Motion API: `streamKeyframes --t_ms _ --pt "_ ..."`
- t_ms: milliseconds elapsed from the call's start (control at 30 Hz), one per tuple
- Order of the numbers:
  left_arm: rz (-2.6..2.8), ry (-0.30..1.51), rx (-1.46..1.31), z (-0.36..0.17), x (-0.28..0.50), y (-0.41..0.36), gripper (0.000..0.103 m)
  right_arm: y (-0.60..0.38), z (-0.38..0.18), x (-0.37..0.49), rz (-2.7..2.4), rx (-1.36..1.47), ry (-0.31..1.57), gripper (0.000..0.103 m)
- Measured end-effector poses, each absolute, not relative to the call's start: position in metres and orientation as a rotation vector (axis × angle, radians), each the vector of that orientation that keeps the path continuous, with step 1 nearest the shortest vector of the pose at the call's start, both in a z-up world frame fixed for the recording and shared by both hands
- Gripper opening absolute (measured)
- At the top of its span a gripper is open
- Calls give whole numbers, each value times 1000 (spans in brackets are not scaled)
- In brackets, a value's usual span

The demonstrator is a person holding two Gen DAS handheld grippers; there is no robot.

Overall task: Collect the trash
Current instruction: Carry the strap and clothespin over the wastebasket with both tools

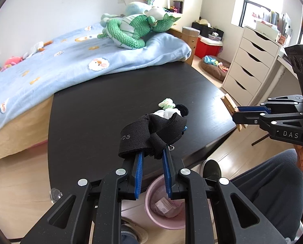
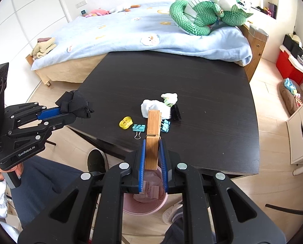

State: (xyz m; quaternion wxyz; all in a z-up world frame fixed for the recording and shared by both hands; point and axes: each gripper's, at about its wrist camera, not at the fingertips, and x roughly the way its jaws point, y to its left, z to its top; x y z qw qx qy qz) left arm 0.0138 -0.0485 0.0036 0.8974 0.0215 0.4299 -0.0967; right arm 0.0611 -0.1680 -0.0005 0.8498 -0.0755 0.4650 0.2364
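Note:
My left gripper (image 1: pixel 152 152) is shut on a crumpled black cloth strap (image 1: pixel 151 133) and holds it above the near edge of the black table (image 1: pixel 114 93); it also shows in the right wrist view (image 2: pixel 75 103). My right gripper (image 2: pixel 153 142) is shut on a large wooden clothespin (image 2: pixel 153 130), seen from the left wrist too (image 1: pixel 230 105). A pink bin (image 2: pixel 145 201) with paper scraps stands on the floor under both grippers (image 1: pixel 163 203). On the table lie a white tissue (image 2: pixel 149 106), a pale green wad (image 2: pixel 169 97), a yellow scrap (image 2: pixel 126 122), teal binder clips (image 2: pixel 139 128) and a black clip (image 2: pixel 176 111).
A bed with a blue blanket (image 2: pixel 131 32) and a green plush dragon (image 2: pixel 202 16) stands behind the table. A white chest of drawers (image 1: pixel 251 67) is at the right. The person's legs (image 1: pixel 269 183) and shoe (image 2: pixel 96 160) are beside the bin.

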Motion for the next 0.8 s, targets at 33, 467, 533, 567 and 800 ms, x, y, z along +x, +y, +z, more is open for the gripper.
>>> streamKeyframes --t_ms 33,467,533,567,800 --pt "-201 888 47 4 11 -50 18 -168 0 56 505 -162 976 13" --pt "-214 890 43 -4 -29 -54 18 -162 -6 9 573 -192 987 13" --pt "-218 885 33 -3 -34 -53 18 -160 -10 3 588 -200 998 13" --pt "-219 885 31 -3 -36 -53 18 -159 -13 1 594 -207 1006 13" --pt "-224 883 20 -1 -46 -49 18 -149 -23 -7 637 -219 1031 13"
